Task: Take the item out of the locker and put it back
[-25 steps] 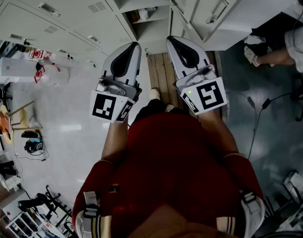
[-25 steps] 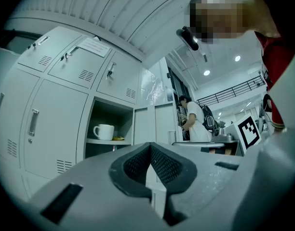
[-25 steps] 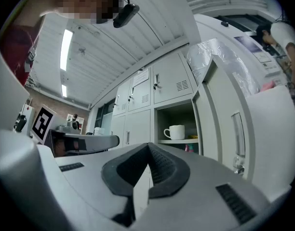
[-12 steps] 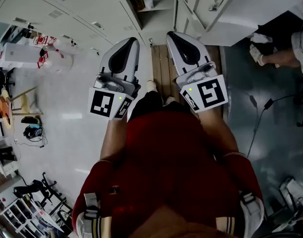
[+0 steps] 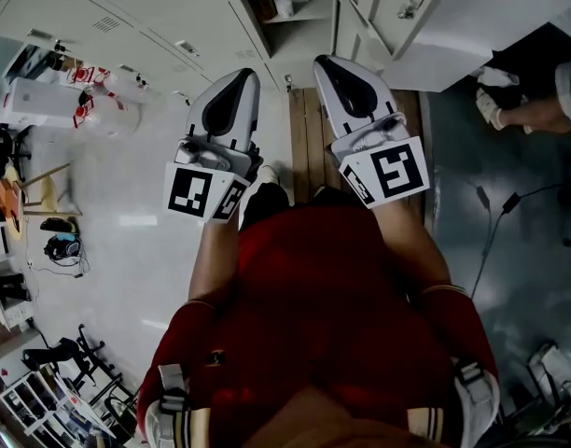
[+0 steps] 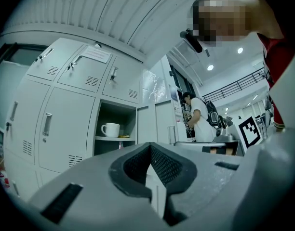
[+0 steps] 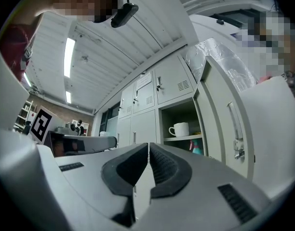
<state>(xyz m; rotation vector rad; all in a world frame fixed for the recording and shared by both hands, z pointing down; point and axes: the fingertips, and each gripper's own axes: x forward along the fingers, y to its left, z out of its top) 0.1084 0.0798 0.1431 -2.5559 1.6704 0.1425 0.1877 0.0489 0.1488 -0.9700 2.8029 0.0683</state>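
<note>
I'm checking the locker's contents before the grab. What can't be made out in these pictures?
- Teal and pink item under the mug shelf: right gripper view, the right gripper hides all but its top.
- Small yellow thing beside the mug: left gripper view, too small to identify.
- Open locker: head view, upper part cut off by the top edge.

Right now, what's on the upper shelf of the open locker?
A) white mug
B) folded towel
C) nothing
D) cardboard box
A: a white mug stands upright on the shelf inside the open locker, plain in both the left gripper view and the right gripper view.
</note>
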